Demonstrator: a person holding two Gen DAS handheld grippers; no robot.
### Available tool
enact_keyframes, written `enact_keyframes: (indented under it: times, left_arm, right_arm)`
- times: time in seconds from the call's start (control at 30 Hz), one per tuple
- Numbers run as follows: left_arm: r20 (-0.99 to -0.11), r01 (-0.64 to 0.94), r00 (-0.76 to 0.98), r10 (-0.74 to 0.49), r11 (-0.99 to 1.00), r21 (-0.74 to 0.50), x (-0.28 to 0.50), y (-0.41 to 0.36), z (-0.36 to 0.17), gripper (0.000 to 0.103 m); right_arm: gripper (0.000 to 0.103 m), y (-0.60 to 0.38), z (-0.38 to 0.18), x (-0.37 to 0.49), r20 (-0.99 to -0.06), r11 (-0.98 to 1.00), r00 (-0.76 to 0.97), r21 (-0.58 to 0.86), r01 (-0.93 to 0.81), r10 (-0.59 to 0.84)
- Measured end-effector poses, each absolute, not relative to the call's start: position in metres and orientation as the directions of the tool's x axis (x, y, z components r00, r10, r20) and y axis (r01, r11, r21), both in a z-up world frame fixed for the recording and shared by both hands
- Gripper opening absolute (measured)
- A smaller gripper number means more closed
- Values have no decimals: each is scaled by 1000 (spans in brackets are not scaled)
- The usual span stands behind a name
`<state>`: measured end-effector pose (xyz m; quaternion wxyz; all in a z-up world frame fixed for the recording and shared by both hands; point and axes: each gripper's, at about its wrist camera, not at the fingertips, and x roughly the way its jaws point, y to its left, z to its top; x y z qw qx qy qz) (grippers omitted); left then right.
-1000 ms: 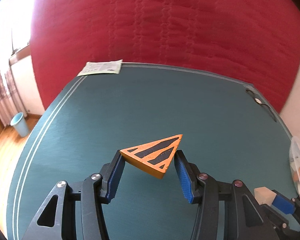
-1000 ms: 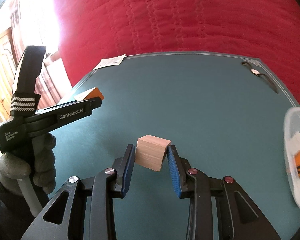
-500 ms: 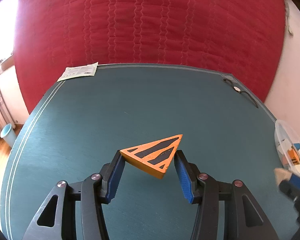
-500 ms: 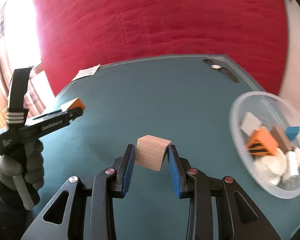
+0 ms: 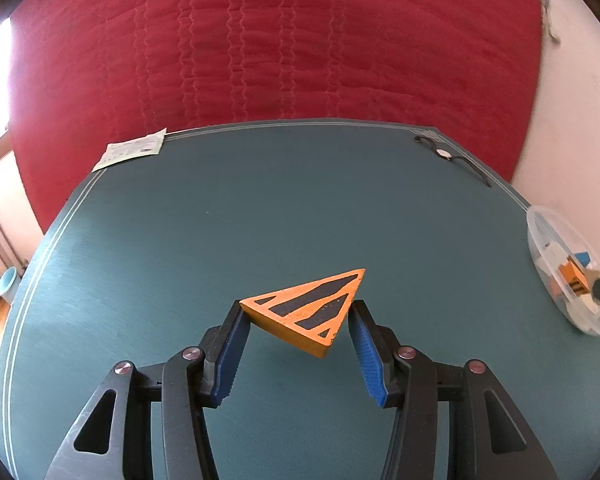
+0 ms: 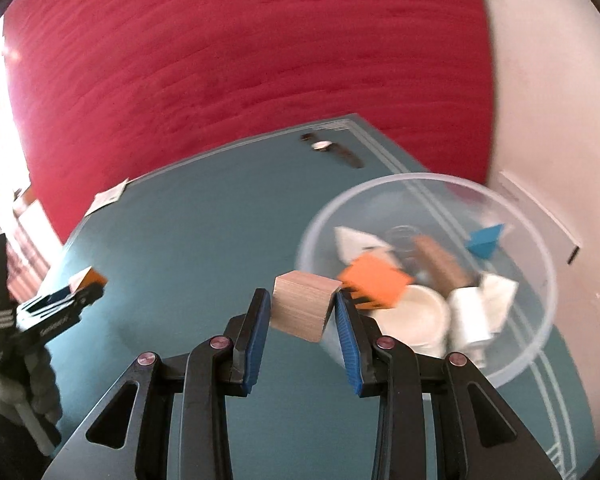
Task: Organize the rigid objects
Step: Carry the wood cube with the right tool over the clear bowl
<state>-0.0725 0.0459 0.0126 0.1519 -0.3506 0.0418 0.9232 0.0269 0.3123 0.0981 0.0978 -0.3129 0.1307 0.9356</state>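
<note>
Carried rightward since the earlier frame, the right gripper (image 6: 303,312) now holds its plain wooden cube (image 6: 302,306) at the near rim of the clear bowl (image 6: 540,312) of mixed blocks. Its jaws clamp the cube's two sides above the teal counter (image 6: 204,240). Left gripper (image 5: 300,330): jaws pinch an orange triangular block (image 5: 310,312) with black stripes, above mid-counter; bowl at far right.

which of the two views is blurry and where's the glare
Right wrist view: motion blur smears the clear bowl and its contents, while the wooden block stays sharp; window glare whites out the left edge. Left wrist view: sharp throughout, orange triangle crisp, mild glare upper left.
</note>
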Motion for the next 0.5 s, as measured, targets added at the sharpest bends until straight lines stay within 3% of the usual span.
enact_keyframes:
  times: [0.5]
  left_arm:
    - [-666, -397, -675, 319, -917, -36, -45, 73, 16, 54]
  right_arm:
    - [35, 361, 89, 45, -646, -914, -740, 163, -371, 185]
